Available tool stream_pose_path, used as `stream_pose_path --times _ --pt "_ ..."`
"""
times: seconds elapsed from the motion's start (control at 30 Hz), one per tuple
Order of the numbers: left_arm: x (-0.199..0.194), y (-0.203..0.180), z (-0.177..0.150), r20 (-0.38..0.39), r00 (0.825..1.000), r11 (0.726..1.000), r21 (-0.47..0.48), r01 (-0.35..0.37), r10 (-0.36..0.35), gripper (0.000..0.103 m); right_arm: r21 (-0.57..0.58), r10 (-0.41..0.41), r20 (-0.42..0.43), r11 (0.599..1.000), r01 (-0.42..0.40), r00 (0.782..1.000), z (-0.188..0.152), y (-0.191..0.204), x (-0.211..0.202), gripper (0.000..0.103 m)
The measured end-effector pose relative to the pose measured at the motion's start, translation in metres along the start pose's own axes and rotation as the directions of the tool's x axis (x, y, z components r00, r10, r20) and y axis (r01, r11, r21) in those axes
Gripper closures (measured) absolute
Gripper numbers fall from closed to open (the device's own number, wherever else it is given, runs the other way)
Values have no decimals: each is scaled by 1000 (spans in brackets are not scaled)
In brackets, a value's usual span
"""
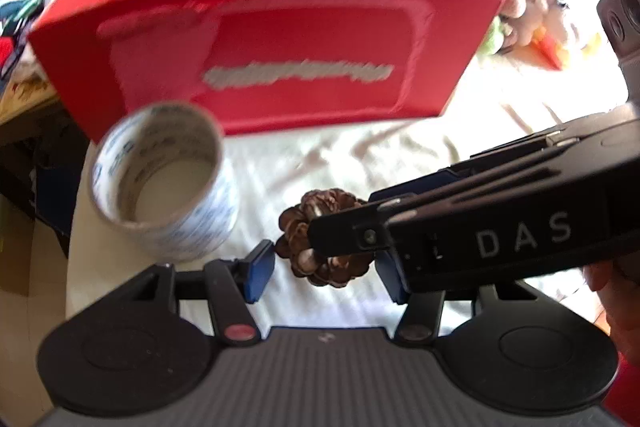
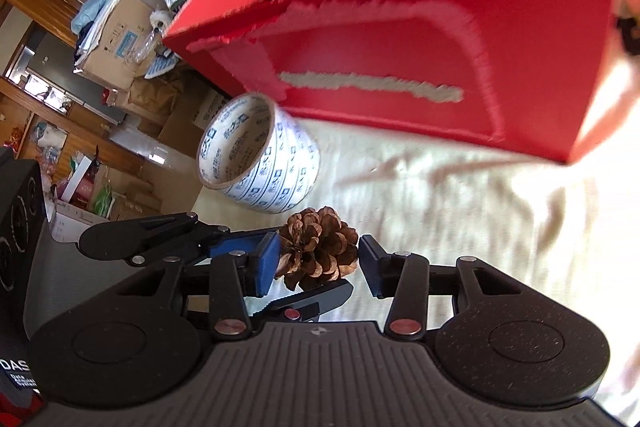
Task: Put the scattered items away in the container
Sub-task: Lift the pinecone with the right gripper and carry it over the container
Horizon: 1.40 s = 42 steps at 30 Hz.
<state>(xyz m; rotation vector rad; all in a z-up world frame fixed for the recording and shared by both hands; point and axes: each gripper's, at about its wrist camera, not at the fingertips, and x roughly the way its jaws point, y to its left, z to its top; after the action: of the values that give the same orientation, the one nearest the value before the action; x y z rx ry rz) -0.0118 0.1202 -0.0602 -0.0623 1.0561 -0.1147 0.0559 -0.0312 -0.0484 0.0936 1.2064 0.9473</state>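
Tape roll: a cardboard-cored roll of white tape [image 1: 160, 187] printed in blue is seen at the left, lying tilted on its side, with its open core turned up towards the cameras.
Cloth: a creased cream cloth [image 1: 360, 155] is spread beneath everything.
Left gripper: the left gripper [image 1: 326, 273] is angled steeply down, and its blue pads are pressed on a brown pine cone.
Pine cone: the woody, open-scaled pine cone [image 1: 320, 239] is held just in front of the box, its long axis running roughly along the fingers, towards the box.
Right gripper: the right gripper [image 2: 318, 267] is brought in from the right, with its jaws apart around the same cone.
Box: a torn-edged red cardboard box [image 1: 280, 67] is stood open behind.
Toy: a blurred plush toy [image 1: 528, 7] is seen at the far right.
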Motion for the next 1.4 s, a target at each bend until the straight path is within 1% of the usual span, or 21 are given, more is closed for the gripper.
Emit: stream_pose_path --times 0.2,0.27,0.37,0.53,0.67,0.73,0.87,0.93,1.13,1.4 --pt "-17 -21 16 57 998 1000 10 7 -7 46 -68 -17 97 997 24 995 -1 -1 -30 56" --pt "-24 -28 21 83 997 1000 20 2 -3 46 -75 -9 129 997 19 992 0 -1 -40 56" --pt "-36 -30 30 109 994 1000 10 17 -18 46 -67 8 172 998 4 985 3 -3 -53 56" --pt "-60 -23 50 178 984 999 35 25 -31 46 -71 26 240 997 -9 970 19 9 -69 56" --pt "-76 -4 73 240 970 998 45 34 -44 46 -69 42 313 997 -22 949 37 24 -76 56" --pt "-77 8 86 256 965 998 44 39 -50 46 -66 46 345 998 -24 938 50 30 -75 56" --pt "-71 34 111 256 966 999 43 23 -33 46 -40 34 374 999 -21 927 79 38 -60 56" --pt "-65 47 121 243 970 999 46 14 -25 46 -26 34 379 999 -26 925 91 40 -48 56" --pt "-45 89 136 183 983 1000 11 19 -21 46 29 29 347 999 -41 938 115 44 -11 56" --pt "-22 116 141 118 993 1000 -7 13 -12 46 157 37 295 984 -86 955 129 35 21 56"
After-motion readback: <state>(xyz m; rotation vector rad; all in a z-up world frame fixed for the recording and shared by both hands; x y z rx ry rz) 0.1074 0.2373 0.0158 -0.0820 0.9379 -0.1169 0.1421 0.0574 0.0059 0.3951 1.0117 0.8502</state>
